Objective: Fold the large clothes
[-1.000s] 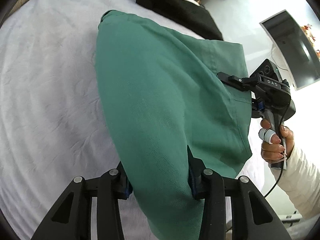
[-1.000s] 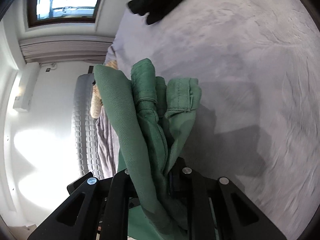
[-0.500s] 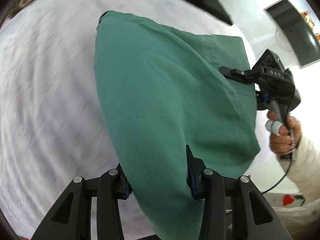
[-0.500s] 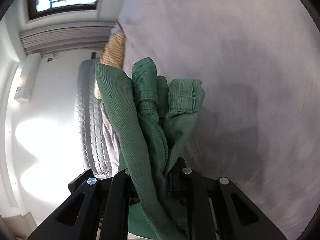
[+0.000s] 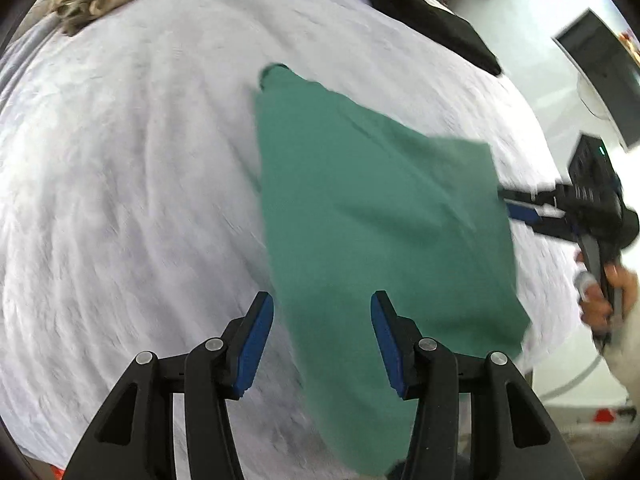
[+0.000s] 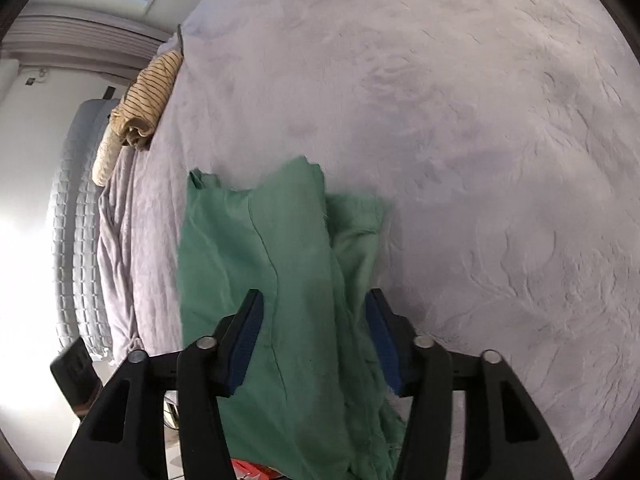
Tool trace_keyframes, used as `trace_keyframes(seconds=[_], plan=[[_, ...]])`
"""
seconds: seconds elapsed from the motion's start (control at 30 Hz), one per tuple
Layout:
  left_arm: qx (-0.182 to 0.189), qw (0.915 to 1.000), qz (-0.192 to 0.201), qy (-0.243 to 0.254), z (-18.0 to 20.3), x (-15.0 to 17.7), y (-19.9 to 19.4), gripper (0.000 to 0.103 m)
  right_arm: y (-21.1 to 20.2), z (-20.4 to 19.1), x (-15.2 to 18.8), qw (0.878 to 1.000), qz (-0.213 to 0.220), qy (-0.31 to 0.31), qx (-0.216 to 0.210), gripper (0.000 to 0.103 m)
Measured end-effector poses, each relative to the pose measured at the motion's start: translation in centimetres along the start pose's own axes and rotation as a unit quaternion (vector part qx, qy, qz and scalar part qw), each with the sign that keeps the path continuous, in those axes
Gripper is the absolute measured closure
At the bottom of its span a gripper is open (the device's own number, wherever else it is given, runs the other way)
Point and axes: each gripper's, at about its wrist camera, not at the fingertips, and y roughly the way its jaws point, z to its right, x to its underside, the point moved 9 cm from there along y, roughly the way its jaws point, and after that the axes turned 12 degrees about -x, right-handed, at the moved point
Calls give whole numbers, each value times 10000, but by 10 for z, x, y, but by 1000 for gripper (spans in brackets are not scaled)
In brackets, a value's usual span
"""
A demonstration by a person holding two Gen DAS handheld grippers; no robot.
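1. Left gripper (image 5: 322, 320): jaws just been opening, blue pads spread, off the cloth, green garment (image 5: 372, 216) lying below and between them.
2. Right gripper (image 6: 314, 328): jaws just been opening too, pads apart, bunched green folds between but not pinched.
3. Garment down flat on the white bedsheet (image 5: 132, 184), spread toward the near edge.
4. Striped beige bundle (image 6: 150, 96) way off at the bed's edge.

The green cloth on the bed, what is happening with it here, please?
A person with a handheld gripper in each hand is folding a green garment on a bed with a white sheet. The garment lies folded on the sheet. The jaws of both the left gripper and the right gripper have just been opening; cloth is still between them, but the pads no longer press it.
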Motion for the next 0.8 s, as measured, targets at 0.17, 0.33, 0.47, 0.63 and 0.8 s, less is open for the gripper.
trace_keyframes(seconds=[0.17, 0.33, 0.47, 0.63, 0.8], plan=[[-409, 9990, -67, 191, -1, 6, 32, 48, 24, 26, -14, 9971, -85, -158, 735, 95], [-605, 9975, -86, 347, -1, 10, 35, 36, 43, 55, -27, 9978, -94, 157, 645, 95], [-658, 9965, -62, 520, -8, 17, 12, 36, 27, 45, -21, 9972, -10, 119, 732, 95], [-373, 9959, -232, 791, -1, 45, -6, 36, -18, 24, 6, 9960, 92, -150, 877, 95], [-468, 9897, -522, 1246, 9, 92, 13, 36, -36, -15, 51, 9956, 8, -555, 756, 95]])
